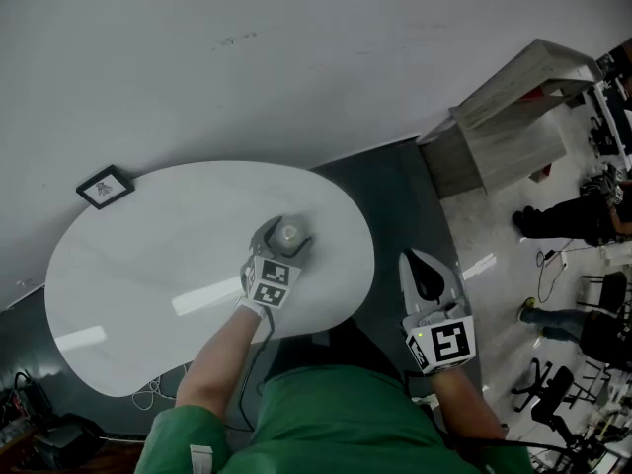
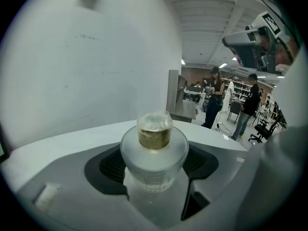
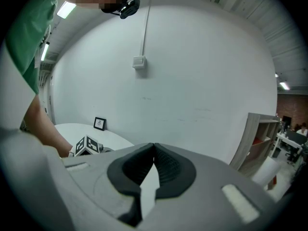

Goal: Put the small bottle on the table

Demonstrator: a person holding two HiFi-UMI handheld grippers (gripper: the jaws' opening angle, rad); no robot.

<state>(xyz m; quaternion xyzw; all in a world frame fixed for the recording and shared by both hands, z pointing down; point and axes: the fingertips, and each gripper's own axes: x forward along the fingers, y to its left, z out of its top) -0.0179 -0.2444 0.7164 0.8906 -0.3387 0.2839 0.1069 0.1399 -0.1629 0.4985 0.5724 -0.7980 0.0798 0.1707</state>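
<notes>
The small bottle [image 2: 153, 158] is frosted white with a gold neck. The table [image 1: 128, 284] is glossy white; the picture [image 1: 106, 187] on it is black-framed.

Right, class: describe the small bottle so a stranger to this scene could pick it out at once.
Find the white oval table against the white wall; the left gripper reaches over its right half. Clamped between its jaws is the small bottle: a frosted clear body with a gold neck and clear cap, unlike the black-framed picture at the table's far left.
</notes>
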